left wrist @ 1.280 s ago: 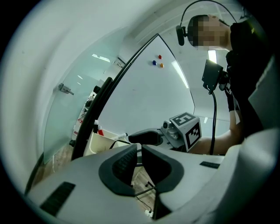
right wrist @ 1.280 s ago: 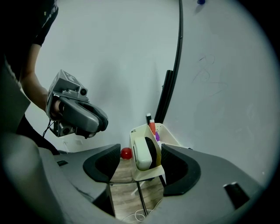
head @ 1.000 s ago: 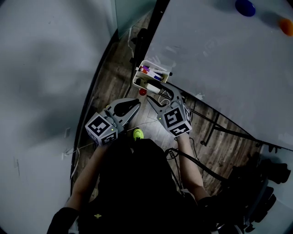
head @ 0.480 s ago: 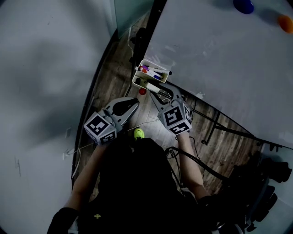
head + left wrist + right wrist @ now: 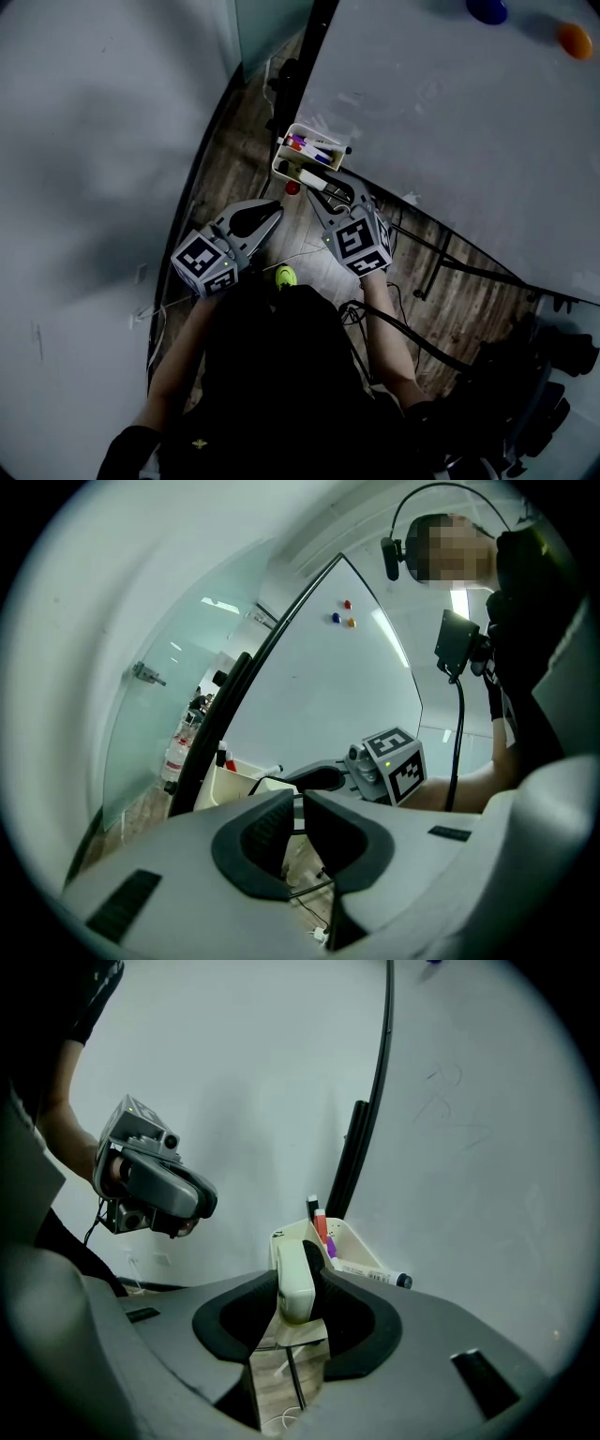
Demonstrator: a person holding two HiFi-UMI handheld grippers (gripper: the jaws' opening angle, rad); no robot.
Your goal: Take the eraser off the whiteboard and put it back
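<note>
The right gripper (image 5: 298, 1286) is just closing on the white, dark-backed eraser (image 5: 294, 1274) at frame centre, its lower end hidden; the left gripper (image 5: 298, 808) is sitting pinched shut.

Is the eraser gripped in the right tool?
Yes, the right tool, its jaws having just closed further, presses both pads on the white eraser.

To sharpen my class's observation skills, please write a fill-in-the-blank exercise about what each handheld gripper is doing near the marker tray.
1. The fingers of the right gripper grip a white block-shaped ____.
2. The fingers of the left gripper are shut and hold ____.
3. The gripper nearer the white plastic tray of marker pens is the ____ one.
Missing words: eraser; nothing; right.
Teacher's note: the right gripper's fingers have just been closing, with the eraser between them.
</note>
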